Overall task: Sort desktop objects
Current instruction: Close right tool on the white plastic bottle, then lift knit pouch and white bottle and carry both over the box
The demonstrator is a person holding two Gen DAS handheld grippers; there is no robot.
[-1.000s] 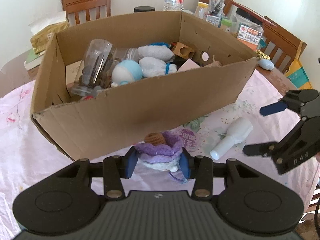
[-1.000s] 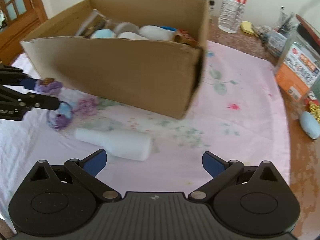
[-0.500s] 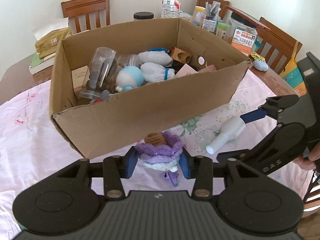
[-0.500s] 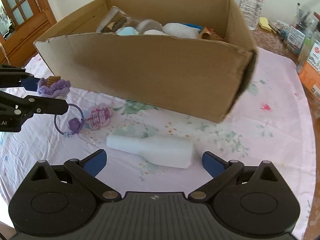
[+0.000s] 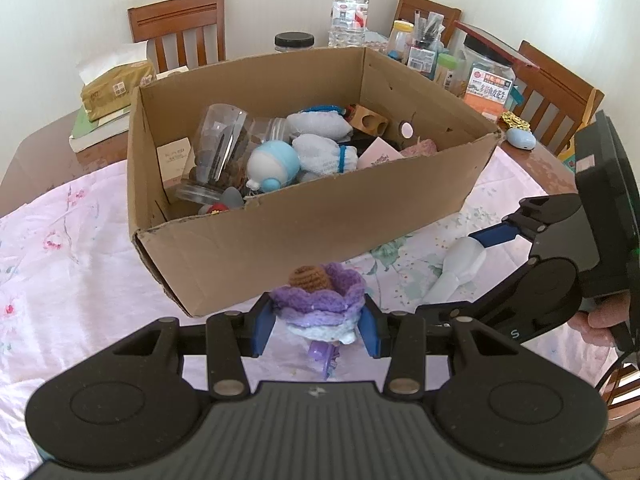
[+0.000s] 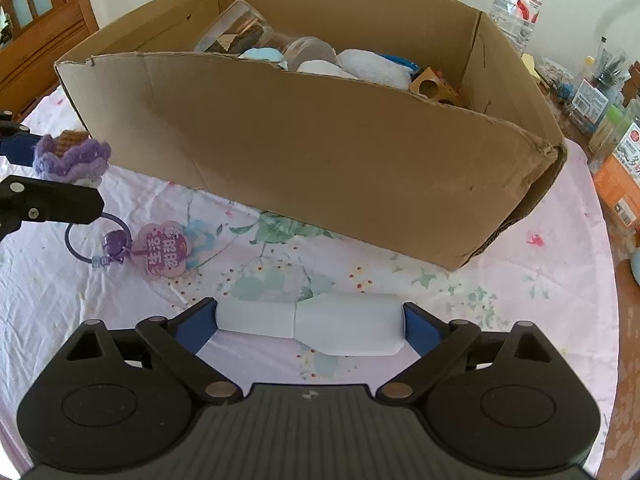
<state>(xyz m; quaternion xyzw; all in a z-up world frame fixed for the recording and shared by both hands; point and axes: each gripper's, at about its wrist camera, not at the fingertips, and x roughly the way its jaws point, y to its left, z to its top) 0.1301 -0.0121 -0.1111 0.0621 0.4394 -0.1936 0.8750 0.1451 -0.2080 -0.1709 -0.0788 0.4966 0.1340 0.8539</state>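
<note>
Right gripper (image 6: 310, 326) now astride bottle (image 6: 320, 330)

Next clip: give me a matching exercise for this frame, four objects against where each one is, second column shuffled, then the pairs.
Column 1
1. purple crochet flower
2. white bottle
3. clear plastic jar
4. pink tag

Column 2
A. lying on its side in the cardboard box
B. flat on the tablecloth, in front of the box
C. gripped in the left gripper
D. lying lengthwise between the fingers of the right gripper

Pairs: 1-C, 2-D, 3-A, 4-B
</note>
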